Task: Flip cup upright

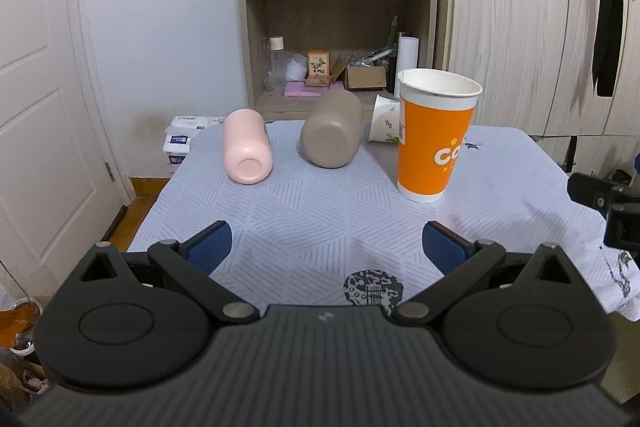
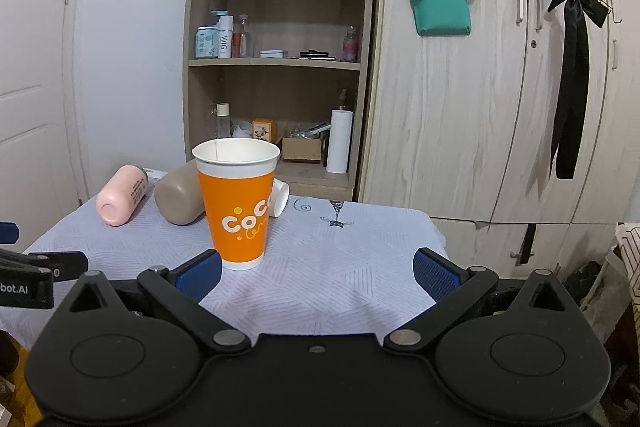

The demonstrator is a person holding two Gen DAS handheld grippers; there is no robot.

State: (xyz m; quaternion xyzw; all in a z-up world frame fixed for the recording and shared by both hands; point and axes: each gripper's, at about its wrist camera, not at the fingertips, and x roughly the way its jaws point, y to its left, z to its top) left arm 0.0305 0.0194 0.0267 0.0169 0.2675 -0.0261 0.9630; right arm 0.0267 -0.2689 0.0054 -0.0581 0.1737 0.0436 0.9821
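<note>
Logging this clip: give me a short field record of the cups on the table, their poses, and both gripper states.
surface: table with pale patterned cloth
orange cup: upright, mouth up, empty as far as visible
pink cup: on its side, base toward the cameras
taupe cup: on its side, base toward the cameras
white paper cup: on its side, behind the orange cup, partly hidden
left gripper: open, holding nothing
right gripper: open, holding nothing
task status: three cups not upright

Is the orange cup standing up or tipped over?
Upright: the orange cup stands on its base on the tablecloth, open rim facing up.
</note>
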